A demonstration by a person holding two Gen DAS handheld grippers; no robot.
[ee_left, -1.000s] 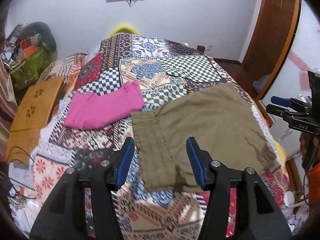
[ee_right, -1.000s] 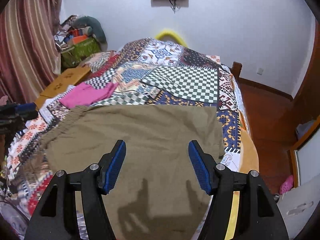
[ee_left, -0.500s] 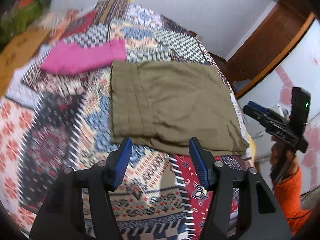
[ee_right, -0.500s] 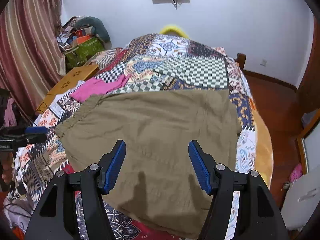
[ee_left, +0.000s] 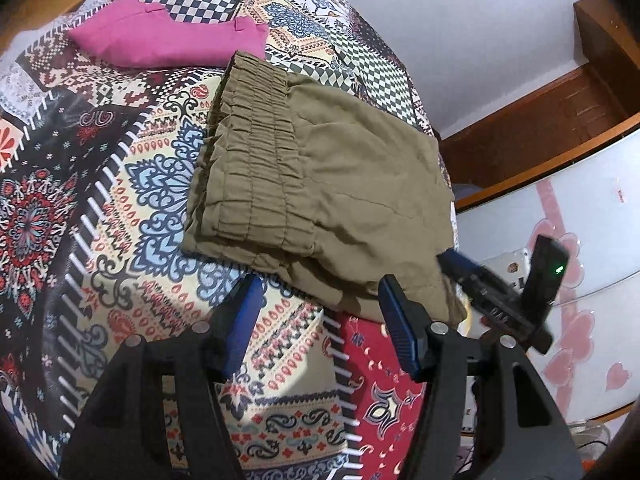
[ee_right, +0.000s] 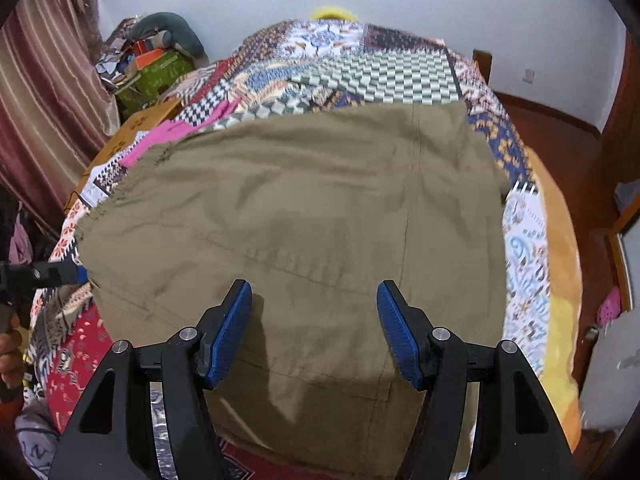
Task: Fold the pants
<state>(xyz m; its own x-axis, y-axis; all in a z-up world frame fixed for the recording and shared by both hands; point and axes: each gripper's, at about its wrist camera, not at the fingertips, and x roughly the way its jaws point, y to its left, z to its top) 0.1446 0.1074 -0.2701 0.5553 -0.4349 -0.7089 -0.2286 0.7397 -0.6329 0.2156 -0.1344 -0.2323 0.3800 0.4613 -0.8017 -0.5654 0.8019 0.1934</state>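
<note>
Olive-brown pants point(ee_left: 340, 184) lie folded flat on a patchwork bedspread point(ee_left: 120, 208), their gathered elastic waistband point(ee_left: 252, 152) to the left. My left gripper point(ee_left: 318, 304) hovers open just short of the pants' near edge, nothing between its blue pads. In the right wrist view the pants point(ee_right: 304, 208) fill the middle, and my right gripper point(ee_right: 314, 312) hangs open low over the cloth, casting a shadow on it. The right gripper's tip point(ee_left: 460, 262) shows at the pants' right corner in the left wrist view. The left gripper's tip point(ee_right: 60, 274) shows at the pants' left edge.
A folded pink garment point(ee_left: 168, 40) lies beyond the waistband. A white cabinet with pink hearts point(ee_left: 580, 240) and a wooden door frame point(ee_left: 540, 120) stand right of the bed. Striped curtain point(ee_right: 40, 92), a pile of belongings point(ee_right: 160, 64) and a wooden board point(ee_right: 140, 120) are on the left.
Both grippers have come down closer to the pants. The left wrist view has rolled and swung toward the waistband's near edge. The right gripper now hangs lower over the cloth.
</note>
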